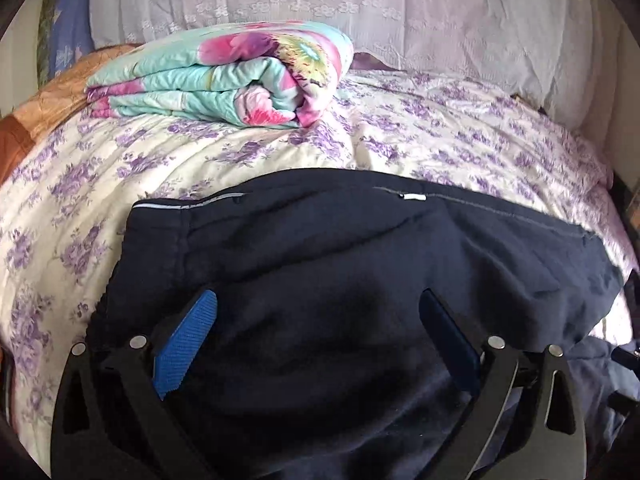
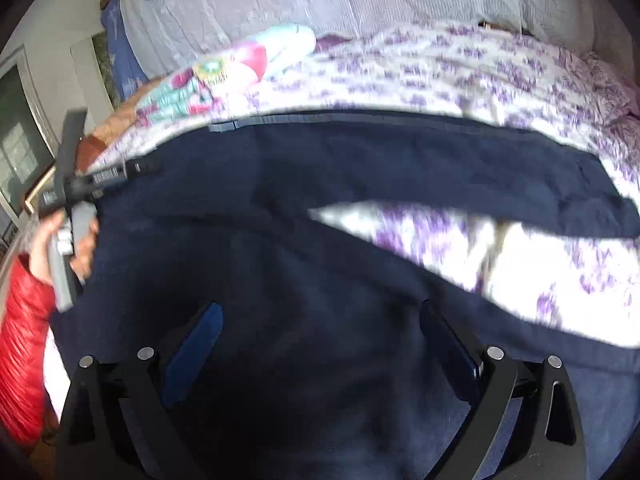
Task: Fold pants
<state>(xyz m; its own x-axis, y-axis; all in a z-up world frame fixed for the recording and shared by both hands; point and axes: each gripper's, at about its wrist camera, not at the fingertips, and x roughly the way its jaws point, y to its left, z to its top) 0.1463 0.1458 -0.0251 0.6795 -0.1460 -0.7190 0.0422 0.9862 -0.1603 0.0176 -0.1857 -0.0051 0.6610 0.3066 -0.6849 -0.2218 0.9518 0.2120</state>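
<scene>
The navy pants (image 1: 360, 248) lie spread across the near edge of the bed (image 1: 460, 128), legs parted toward the right; judging by that, the first fold, one leg over the other, is not yet done; the next move calls for a firm pinch on cloth. The left gripper (image 1: 318, 332) and right gripper (image 2: 320, 340) both gape wide above the fabric, clamping nothing.

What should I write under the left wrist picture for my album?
Open left gripper hovering over dark navy pants on a purple-flowered bedspread, folded colorful quilt behind.
</scene>
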